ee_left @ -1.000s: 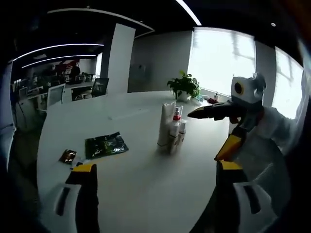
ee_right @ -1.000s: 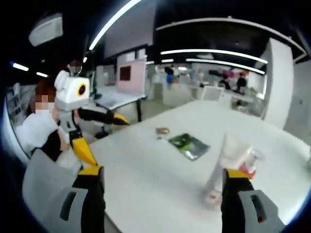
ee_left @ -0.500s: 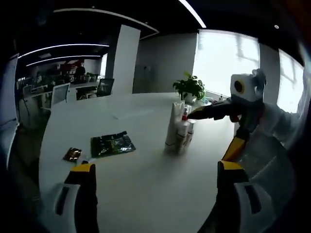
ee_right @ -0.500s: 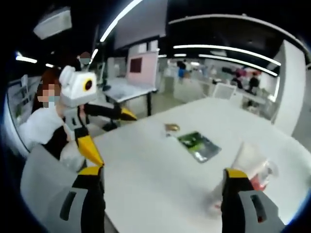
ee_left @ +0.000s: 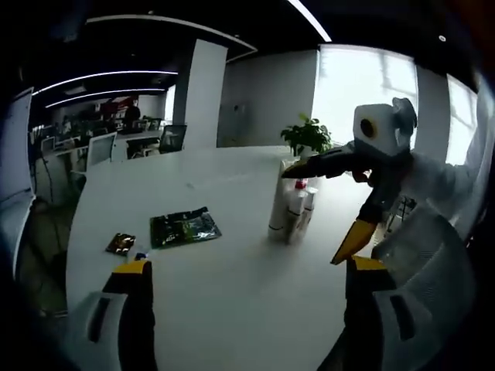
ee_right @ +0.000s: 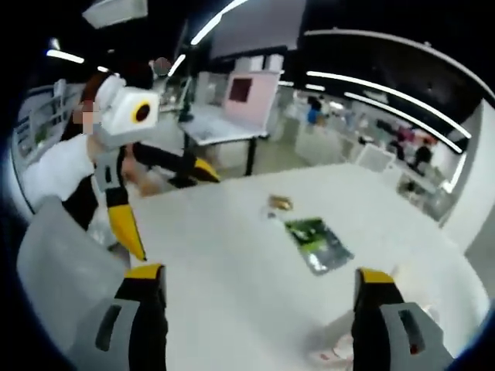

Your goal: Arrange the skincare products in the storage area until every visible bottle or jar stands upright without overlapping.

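Left gripper view: the left gripper (ee_left: 246, 267), black with yellow tips, rises from the bottom edge with jaws spread wide and nothing between them, above the bare round white table (ee_left: 232, 301). Left of centre lie a small brown foil sachet (ee_left: 121, 243) and, just beside it, a flat green-and-black packet (ee_left: 185, 226). Right of centre stand the skincare products, a tight upright cluster of white tubes and bottles (ee_left: 290, 207); the right gripper (ee_left: 325, 205) enters from the right, its dark upper jaw above the cluster, its yellow-tipped lower jaw well apart. A potted green plant (ee_left: 308, 137) stands beyond. Right gripper view: the right gripper (ee_right: 255, 274) is wide open and empty; a blurred white tube lies at the lower right edge; the packet (ee_right: 317, 243) sits mid-frame.
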`<move>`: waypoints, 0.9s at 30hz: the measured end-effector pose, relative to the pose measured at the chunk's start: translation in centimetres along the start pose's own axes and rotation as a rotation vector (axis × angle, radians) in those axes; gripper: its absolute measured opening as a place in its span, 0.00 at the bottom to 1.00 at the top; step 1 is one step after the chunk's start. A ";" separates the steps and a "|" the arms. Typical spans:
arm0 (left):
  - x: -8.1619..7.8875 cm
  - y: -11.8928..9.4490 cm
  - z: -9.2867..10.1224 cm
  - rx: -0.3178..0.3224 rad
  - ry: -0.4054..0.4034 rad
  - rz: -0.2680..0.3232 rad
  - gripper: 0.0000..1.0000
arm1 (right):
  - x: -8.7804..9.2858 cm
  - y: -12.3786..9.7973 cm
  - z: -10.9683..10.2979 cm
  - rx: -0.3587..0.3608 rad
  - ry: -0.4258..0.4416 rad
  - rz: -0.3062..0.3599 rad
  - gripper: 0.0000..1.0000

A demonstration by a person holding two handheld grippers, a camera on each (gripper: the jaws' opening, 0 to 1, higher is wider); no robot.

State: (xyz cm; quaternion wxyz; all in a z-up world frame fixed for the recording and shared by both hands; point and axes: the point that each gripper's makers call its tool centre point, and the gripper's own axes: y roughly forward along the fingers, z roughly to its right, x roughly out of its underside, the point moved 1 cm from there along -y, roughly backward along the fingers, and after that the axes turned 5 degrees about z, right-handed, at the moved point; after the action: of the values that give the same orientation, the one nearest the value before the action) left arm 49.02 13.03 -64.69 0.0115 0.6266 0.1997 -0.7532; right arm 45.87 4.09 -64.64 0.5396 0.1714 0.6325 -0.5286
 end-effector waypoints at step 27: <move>0.9 -0.3 -0.6 -0.020 -0.050 0.010 0.99 | 0.3 4.8 0.8 -0.046 -0.100 -0.079 0.92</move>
State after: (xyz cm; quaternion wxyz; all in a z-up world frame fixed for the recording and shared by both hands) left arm 49.34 13.69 -65.54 0.0264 0.6083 0.2038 -0.7667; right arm 49.95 5.16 -67.09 0.5531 0.1074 0.6230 -0.5426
